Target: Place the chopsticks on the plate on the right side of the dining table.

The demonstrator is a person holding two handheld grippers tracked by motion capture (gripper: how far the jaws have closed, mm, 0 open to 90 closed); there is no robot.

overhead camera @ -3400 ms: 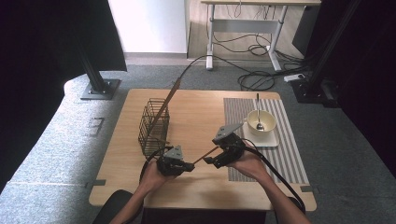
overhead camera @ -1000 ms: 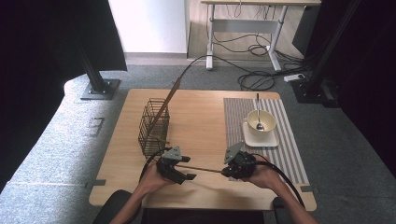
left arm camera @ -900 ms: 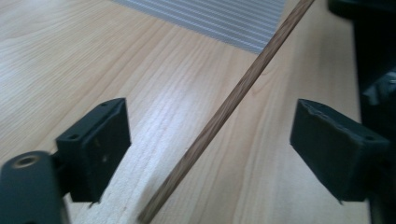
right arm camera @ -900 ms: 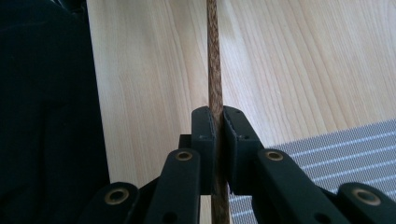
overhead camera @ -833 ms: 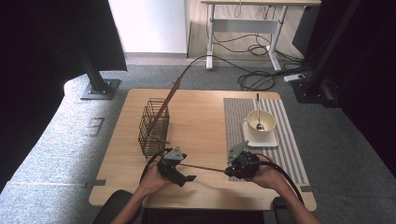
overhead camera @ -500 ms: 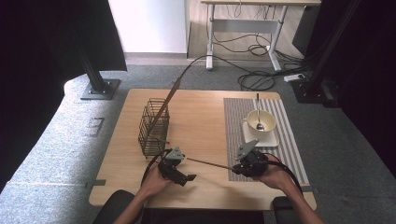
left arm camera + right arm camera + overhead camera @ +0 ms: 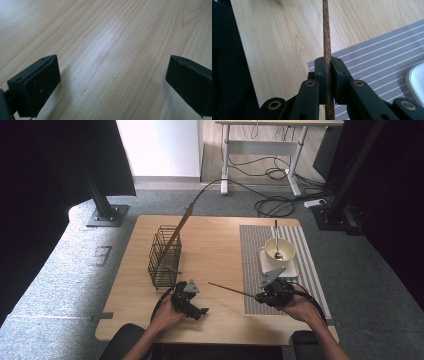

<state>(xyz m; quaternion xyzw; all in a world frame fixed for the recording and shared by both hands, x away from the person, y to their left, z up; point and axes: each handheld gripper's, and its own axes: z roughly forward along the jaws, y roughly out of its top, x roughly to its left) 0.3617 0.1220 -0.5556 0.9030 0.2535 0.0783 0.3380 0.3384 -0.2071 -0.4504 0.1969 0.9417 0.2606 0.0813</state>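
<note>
On the left half of the wooden table [image 7: 220, 245] stands one dark wire basket [image 7: 164, 256], with a single long wooden stick [image 7: 179, 227] leaning out of its top toward the far edge; I can't tell whether anything else is in it. On the right lies one grey striped placemat [image 7: 250, 270], and on it a white square plate [image 7: 295, 267] carries one cream bowl [image 7: 278, 251] with one metal spoon [image 7: 276, 242] standing in it, handle toward the far edge. The second stick, a thin brown chopstick [image 7: 231, 290], is clamped at one end in the right gripper [image 7: 262, 296], just at the near left corner of the placemat; it runs leftward over the bare wood between the two grippers. In the right gripper view the chopstick [image 7: 327, 50] is pinched tight between the two black pads, with the placemat [image 7: 382, 67] and the plate's rim [image 7: 415, 80] off to one side. The left gripper [image 7: 200, 312] sits low over the table near the front edge, just in front of the basket, its jaws having just been opening and now standing wide apart with bare table [image 7: 110, 45] between them. Nothing stands between the chopstick's free tip and the basket. Count: two sticks, two grippers, one basket, one bowl, one spoon, one plate, one placemat.
</note>
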